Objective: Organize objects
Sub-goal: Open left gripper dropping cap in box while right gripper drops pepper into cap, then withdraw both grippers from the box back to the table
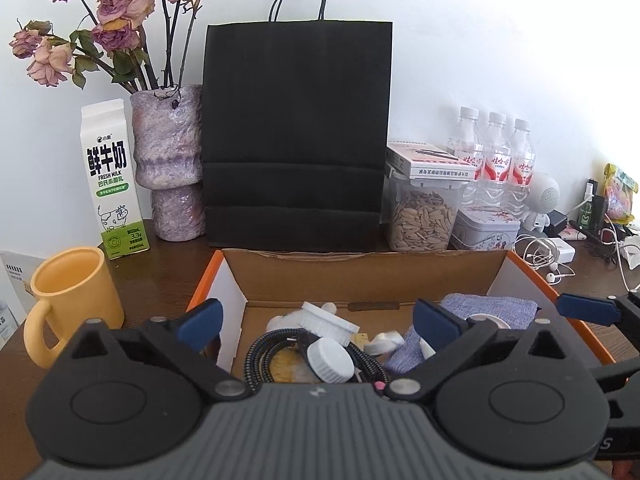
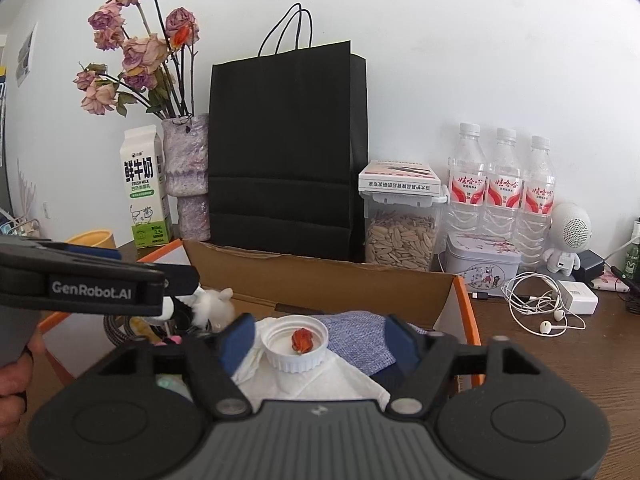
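— Where did we have the claws?

— Both over the open orange-edged cardboard box (image 2: 448,292) on the dark wooden table (image 2: 560,360); our left claw (image 1: 316,320) stood wide apart, gripping nothing, above a white ribbed plastic cap (image 1: 330,360) and a braided black cable (image 1: 260,350).

— And the right?

— Our right claw (image 2: 320,336) gaped too; between its fingers, untouched, sat a white ribbed lid (image 2: 297,345) holding a dried red rosebud (image 2: 302,340), resting on white tissue (image 2: 320,384) inside the box.
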`<state>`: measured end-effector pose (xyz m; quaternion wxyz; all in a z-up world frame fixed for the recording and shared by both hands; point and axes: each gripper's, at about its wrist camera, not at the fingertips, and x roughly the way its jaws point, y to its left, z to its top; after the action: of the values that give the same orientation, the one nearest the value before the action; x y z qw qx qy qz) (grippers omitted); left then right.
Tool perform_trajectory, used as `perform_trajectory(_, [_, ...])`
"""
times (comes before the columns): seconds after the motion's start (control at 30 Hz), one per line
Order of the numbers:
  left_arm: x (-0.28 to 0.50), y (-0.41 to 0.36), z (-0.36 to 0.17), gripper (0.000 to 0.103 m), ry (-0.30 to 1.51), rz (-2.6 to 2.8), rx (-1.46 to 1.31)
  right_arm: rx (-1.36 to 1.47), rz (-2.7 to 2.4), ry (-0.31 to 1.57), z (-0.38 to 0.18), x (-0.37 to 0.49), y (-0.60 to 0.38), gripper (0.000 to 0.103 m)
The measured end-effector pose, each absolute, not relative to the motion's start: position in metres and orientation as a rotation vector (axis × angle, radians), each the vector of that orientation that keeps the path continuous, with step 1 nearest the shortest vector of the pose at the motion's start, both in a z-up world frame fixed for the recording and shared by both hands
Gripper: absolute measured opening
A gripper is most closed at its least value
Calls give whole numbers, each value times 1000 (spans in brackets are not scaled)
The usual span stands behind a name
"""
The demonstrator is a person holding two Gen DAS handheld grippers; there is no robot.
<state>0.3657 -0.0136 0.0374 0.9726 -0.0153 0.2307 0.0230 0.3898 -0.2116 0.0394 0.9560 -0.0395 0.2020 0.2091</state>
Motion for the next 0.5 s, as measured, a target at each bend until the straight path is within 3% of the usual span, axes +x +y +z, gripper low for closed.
perform_trajectory(0.03, [366,-13,37,103,473,44,-35,-82,422,412,40,390,-211,99])
perform_trajectory(0.07, [367,-13,37,103,478,42,-38,-81,420,407,40,388,-211,100])
perform_trajectory(0.5, [360,-15,39,103,479,42,-45,-99,414,396,41,384,-209,101])
